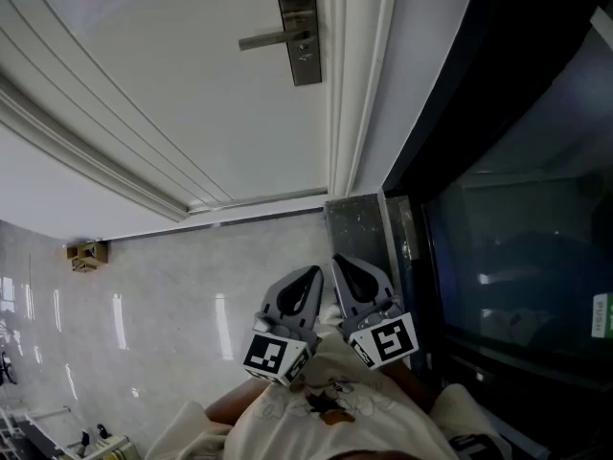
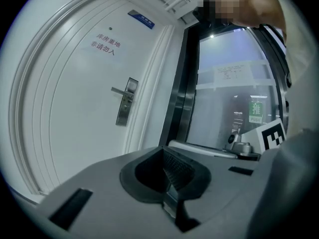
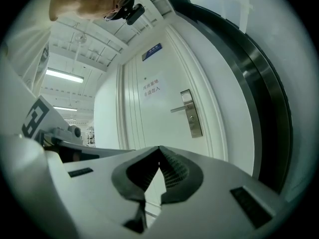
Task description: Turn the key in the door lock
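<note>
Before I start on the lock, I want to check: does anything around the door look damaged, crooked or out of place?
Nothing stands out. The lock plate sits straight on the door, its lever handle level. A small brown object sits at the edge of the floor, too small to identify.

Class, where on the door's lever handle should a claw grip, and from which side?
Probably near the free end of the lever handle, coming straight at the door, jaws above and below: the bar runs level from its steel plate.
</note>
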`<state>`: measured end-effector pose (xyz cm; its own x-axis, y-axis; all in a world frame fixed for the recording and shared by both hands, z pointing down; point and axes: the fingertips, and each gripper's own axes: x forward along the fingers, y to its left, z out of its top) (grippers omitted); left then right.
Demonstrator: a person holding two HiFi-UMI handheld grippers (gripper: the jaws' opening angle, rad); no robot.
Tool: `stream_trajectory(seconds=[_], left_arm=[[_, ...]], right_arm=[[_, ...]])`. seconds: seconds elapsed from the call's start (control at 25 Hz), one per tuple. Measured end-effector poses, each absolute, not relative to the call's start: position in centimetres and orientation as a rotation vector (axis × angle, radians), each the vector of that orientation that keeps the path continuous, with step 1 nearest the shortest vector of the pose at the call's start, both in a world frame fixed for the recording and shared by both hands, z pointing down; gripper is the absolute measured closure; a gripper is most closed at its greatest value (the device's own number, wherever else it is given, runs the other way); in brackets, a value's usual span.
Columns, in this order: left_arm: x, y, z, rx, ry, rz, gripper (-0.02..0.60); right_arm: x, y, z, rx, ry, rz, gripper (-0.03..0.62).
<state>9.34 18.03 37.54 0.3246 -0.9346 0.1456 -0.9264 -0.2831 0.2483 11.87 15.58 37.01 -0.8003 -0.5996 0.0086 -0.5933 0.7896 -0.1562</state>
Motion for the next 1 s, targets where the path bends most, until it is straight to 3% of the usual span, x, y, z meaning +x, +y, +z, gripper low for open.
stream_trajectory(seconds=[0.24, 0.4, 0.72, 1.0], left_arm=[[7.7, 14.0, 37.9, 2.319, -1.658, -0.074, 0.577], [3.2, 9.8, 38.3, 2.297, -1.670, -0.095, 0.577], [-4.7, -0.8, 35.5, 2.385, -1.621, -0.082, 0.577], [-7.6, -6.6, 35.2, 2.438, -1.514, -0.092, 0.576]], right_arm=[[10.0, 11.1, 37.3, -1.006, 2.922, -0.237, 0.588], [6.0, 6.7, 37.4, -1.026, 2.927, -0.220, 0.588], [0.9, -4.9, 34.4, -1.254, 2.869, 0.005, 0.588], [-1.6, -11.1, 33.9, -1.460, 2.846, 0.130, 0.586]])
